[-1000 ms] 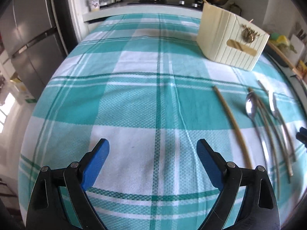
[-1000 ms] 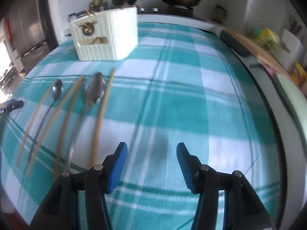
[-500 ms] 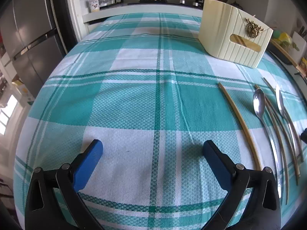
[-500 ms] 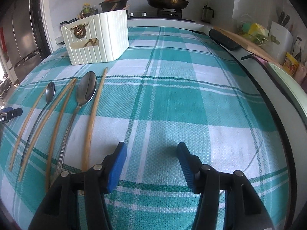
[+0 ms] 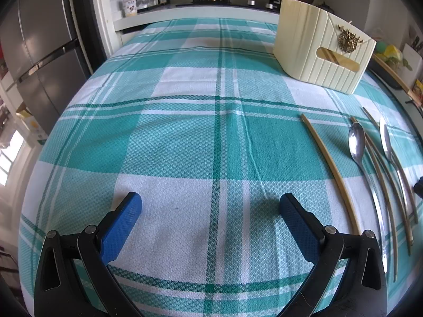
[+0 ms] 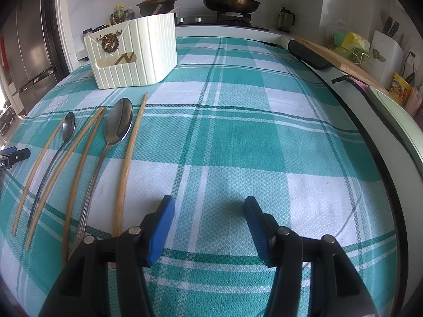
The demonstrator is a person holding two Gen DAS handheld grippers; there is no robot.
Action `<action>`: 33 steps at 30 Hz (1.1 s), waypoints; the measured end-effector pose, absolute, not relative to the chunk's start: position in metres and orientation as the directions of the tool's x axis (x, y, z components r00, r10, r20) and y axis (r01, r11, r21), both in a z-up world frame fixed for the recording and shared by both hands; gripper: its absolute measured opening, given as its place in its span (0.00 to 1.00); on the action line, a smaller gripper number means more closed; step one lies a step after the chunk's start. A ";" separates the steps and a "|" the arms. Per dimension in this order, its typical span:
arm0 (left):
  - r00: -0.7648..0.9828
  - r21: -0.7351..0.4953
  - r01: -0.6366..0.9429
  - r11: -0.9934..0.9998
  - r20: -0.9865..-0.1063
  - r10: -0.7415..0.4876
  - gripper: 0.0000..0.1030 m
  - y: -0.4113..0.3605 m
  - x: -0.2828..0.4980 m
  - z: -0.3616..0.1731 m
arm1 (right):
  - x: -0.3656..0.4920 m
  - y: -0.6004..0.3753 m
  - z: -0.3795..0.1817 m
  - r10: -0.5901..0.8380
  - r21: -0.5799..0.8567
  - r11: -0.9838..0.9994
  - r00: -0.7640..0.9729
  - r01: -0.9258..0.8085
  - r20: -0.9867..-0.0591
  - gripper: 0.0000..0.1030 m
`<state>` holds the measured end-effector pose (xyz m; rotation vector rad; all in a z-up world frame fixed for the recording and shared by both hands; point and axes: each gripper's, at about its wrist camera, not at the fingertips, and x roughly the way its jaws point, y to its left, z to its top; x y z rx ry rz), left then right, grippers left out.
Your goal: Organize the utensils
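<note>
**Utensils laid out, none yet lifted**

My left tongs [image 5: 210,212] stand spread wide, my right tongs [image 6: 208,218] half spread; both are empty. Chopsticks [image 6: 128,155] and spoons [image 6: 116,124] lie on the desk [image 6: 238,137] at ten o'clock, before the holder [image 6: 132,52]. Light, stiff and probably slippery: I would grip mid-shaft.

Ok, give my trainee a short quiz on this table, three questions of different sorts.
1. How many spoons lie on the cloth?
2. True or false: the left tongs grip a chopstick.
3. The box stands: A) behind the utensils, B) on the stove, C) between the right tongs.

Key: 1. two; 2. false, both tongs are open and empty; 3. A.
</note>
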<state>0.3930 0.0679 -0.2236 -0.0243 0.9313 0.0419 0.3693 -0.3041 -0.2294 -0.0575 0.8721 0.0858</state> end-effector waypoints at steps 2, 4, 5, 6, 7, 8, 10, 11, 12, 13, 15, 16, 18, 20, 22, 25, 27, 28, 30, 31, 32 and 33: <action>0.596 -0.003 -0.047 0.999 -0.802 0.026 1.00 0.068 0.393 -0.224 | 0.369 -0.304 -0.229 0.052 -0.015 0.995 0.640 -0.099 -0.767 0.54; 0.596 -0.003 -0.047 0.999 -0.802 0.025 1.00 0.068 0.393 -0.224 | 0.369 -0.304 -0.229 0.051 -0.015 0.995 0.640 -0.098 -0.767 0.54; 0.596 -0.003 -0.047 0.999 -0.802 0.025 1.00 0.068 0.393 -0.224 | 0.370 -0.304 -0.229 0.051 -0.015 0.995 0.640 -0.098 -0.767 0.54; 0.596 -0.003 -0.047 0.999 -0.803 0.026 1.00 0.068 0.393 -0.224 | 0.369 -0.304 -0.229 0.051 -0.016 0.995 0.640 -0.098 -0.767 0.54; 0.596 -0.002 -0.047 0.999 -0.802 0.026 1.00 0.068 0.393 -0.224 | 0.370 -0.304 -0.229 0.052 -0.014 0.995 0.640 -0.098 -0.767 0.54; 0.596 -0.004 -0.047 0.999 -0.802 0.025 1.00 0.068 0.393 -0.224 | 0.370 -0.304 -0.230 0.053 -0.013 0.995 0.640 -0.098 -0.767 0.54; 0.596 -0.003 -0.047 0.999 -0.802 0.026 1.00 0.068 0.393 -0.224 | 0.370 -0.304 -0.230 0.053 -0.013 0.995 0.640 -0.097 -0.767 0.54; 0.596 -0.003 -0.047 0.999 -0.802 0.025 1.00 0.068 0.393 -0.224 | 0.370 -0.304 -0.230 0.054 -0.011 0.995 0.640 -0.097 -0.766 0.54; 0.596 -0.003 -0.047 0.999 -0.802 0.026 1.00 0.068 0.393 -0.224 | 0.370 -0.305 -0.229 0.055 -0.009 0.995 0.640 -0.096 -0.766 0.54; 0.596 -0.003 -0.047 0.999 -0.802 0.025 1.00 0.068 0.393 -0.224 | 0.370 -0.306 -0.229 0.060 -0.003 0.995 0.641 -0.096 -0.765 0.54; 0.597 -0.005 -0.047 0.999 -0.802 0.024 1.00 0.068 0.393 -0.224 | 0.369 -0.307 -0.225 0.093 0.034 0.994 0.646 -0.103 -0.757 0.54; 0.596 -0.005 -0.047 0.999 -0.802 0.024 1.00 0.068 0.393 -0.224 | 0.368 -0.306 -0.221 0.121 0.063 0.992 0.649 -0.112 -0.751 0.54; 0.598 -0.009 -0.047 0.999 -0.802 0.021 1.00 0.068 0.393 -0.223 | 0.367 -0.297 -0.212 0.169 0.098 0.985 0.656 -0.144 -0.736 0.54; 0.603 -0.022 -0.045 0.999 -0.798 0.010 0.99 0.069 0.391 -0.222 | 0.369 -0.278 -0.204 0.237 0.122 0.968 0.637 -0.221 -0.733 0.54; 0.620 -0.054 -0.050 0.997 -0.784 -0.011 0.98 0.072 0.389 -0.217 | 0.374 -0.262 -0.204 0.254 0.104 0.958 0.619 -0.268 -0.743 0.54; 0.659 -0.139 -0.053 0.989 -0.749 -0.070 0.98 0.070 0.379 -0.203 | 0.386 -0.244 -0.210 0.234 0.058 0.953 0.601 -0.298 -0.764 0.51; 0.670 -0.180 -0.013 0.984 -0.732 -0.125 0.99 0.057 0.374 -0.192 | 0.395 -0.239 -0.218 0.216 0.045 0.954 0.576 -0.297 -0.789 0.40; 0.668 -0.185 0.010 0.983 -0.730 -0.145 0.99 0.050 0.373 -0.189 | 0.400 -0.238 -0.223 0.203 0.039 0.956 0.559 -0.291 -0.804 0.37; 0.657 -0.172 0.056 0.984 -0.736 -0.166 0.99 0.030 0.373 -0.187 | 0.401 -0.237 -0.225 0.177 0.012 0.960 0.572 -0.280 -0.801 0.23; 0.653 -0.159 0.066 0.985 -0.740 -0.163 0.99 0.023 0.374 -0.187 | 0.402 -0.237 -0.225 0.158 -0.005 0.962 0.571 -0.273 -0.805 0.19; 0.649 -0.137 0.070 0.988 -0.746 -0.150 0.99 0.013 0.377 -0.189 | 0.402 -0.237 -0.225 0.146 -0.014 0.965 0.576 -0.263 -0.805 0.13; 0.646 -0.126 0.070 0.990 -0.750 -0.142 0.99 0.009 0.379 -0.191 | 0.401 -0.237 -0.225 0.135 -0.016 0.969 0.578 -0.248 -0.805 0.11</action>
